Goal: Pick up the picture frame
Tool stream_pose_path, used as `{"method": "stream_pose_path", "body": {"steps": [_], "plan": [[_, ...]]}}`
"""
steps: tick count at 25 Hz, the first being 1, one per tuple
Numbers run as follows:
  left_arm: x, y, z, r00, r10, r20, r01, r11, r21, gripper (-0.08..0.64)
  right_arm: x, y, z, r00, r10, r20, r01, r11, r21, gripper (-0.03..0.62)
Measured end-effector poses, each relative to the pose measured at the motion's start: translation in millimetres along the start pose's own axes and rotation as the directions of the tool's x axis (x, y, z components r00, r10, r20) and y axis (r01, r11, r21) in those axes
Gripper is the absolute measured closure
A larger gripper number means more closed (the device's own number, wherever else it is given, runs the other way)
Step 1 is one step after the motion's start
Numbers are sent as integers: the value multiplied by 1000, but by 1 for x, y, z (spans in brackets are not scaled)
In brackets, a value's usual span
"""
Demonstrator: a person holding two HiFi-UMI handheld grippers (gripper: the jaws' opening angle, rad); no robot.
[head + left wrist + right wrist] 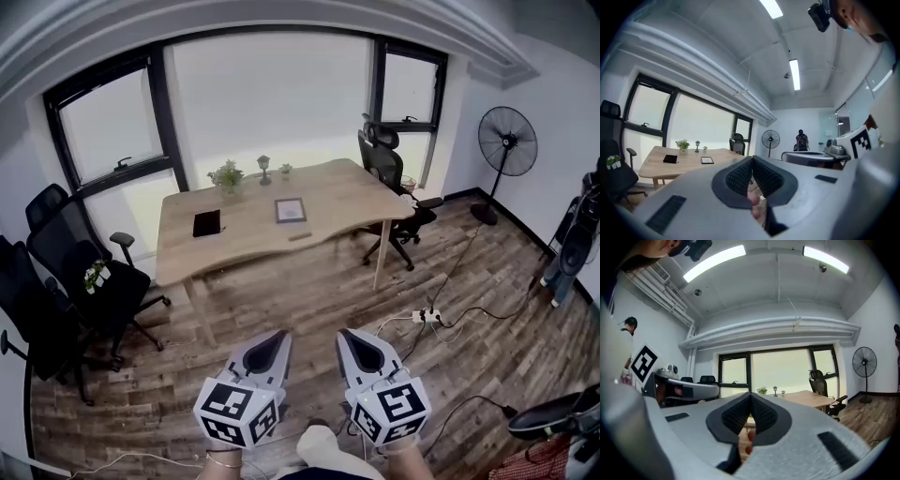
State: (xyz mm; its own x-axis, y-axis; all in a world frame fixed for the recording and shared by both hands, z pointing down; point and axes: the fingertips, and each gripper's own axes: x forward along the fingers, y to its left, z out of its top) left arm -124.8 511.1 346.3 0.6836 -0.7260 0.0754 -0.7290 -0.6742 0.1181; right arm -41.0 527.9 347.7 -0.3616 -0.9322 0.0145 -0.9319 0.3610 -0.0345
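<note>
The picture frame point(291, 210) lies flat near the middle of a wooden table point(347, 202) across the room; in the left gripper view the frame point(707, 160) shows small on that table. My left gripper point(272, 344) and right gripper point(354, 342) are held side by side low in the head view, far from the table, over the plank floor. Both are shut with nothing between their jaws. The jaws point level toward the windows, as the left gripper point(752, 161) and right gripper point(750, 400) views show.
On the table also lie a black notebook point(207, 223), a small potted plant point(227, 176), a little lamp point(264, 167) and a small wooden block point(300, 236). Black office chairs point(75, 281) stand at left and another chair point(386, 178) at the table's right end. A standing fan point(504, 150), a power strip point(425, 317) and cables sit at right.
</note>
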Motion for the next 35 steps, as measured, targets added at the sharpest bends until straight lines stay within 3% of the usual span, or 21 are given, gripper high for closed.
{"method": "stream_pose_path", "body": {"steps": [15,25,35], "plan": [[83,34,-4,1000,6,-29,-7,1000,-27,555,66,-59,-7,1000,-19,-22,18,1000,-20,594],[136,52,-6,998,15,-59,-19,998,-56,555,112,-99,-10,999,14,-51,-14,1000,4,592],[173,73,-15,993,83,-86,-88,995,-53,555,149,-124,-23,993,76,-92,-76,997,6,592]]}}
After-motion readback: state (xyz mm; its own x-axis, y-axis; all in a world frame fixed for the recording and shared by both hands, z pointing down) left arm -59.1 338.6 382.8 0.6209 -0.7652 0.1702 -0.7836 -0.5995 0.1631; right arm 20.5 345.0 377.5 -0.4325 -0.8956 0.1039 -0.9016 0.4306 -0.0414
